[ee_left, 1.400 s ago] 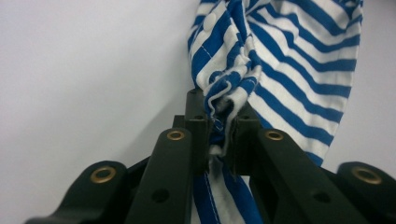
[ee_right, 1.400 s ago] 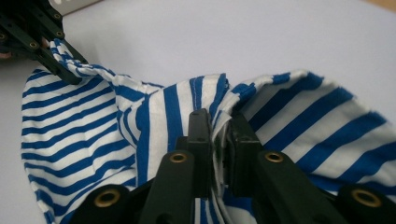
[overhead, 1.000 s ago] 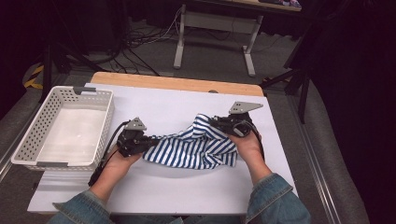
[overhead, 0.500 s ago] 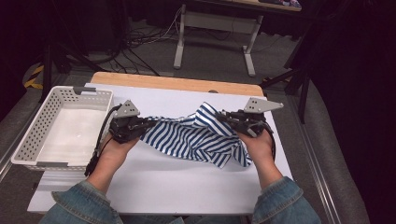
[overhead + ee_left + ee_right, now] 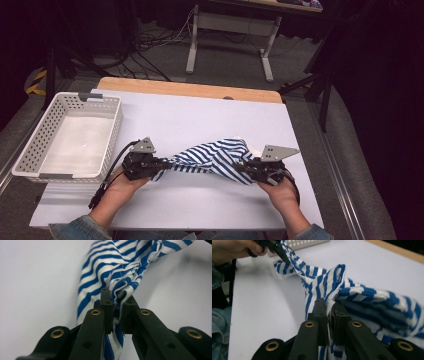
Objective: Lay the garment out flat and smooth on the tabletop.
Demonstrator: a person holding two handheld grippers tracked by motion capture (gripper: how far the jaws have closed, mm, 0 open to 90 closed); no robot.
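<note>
A blue-and-white striped cloth (image 5: 215, 157) hangs stretched between my two grippers, just above the white table cover (image 5: 200, 120). My left gripper (image 5: 159, 163) is shut on the cloth's left end. In the left gripper view the bunched striped cloth (image 5: 120, 277) is pinched between the jaws of the left gripper (image 5: 117, 305). My right gripper (image 5: 243, 168) is shut on the right end. In the right gripper view the right gripper (image 5: 329, 307) clamps a fold of the striped cloth (image 5: 362, 297), and the other hand holds the left gripper (image 5: 277, 248) at the top left.
A white perforated basket (image 5: 35, 150) stands at the table's left edge, with nothing in it. The wooden table edge (image 5: 190, 90) runs along the far side. Cables and a metal stand (image 5: 227, 40) lie on the floor beyond.
Both grippers have moved toward the near edge of the table and farther apart. The cloth between them has been drawn out from a loose heap into a longer band.
</note>
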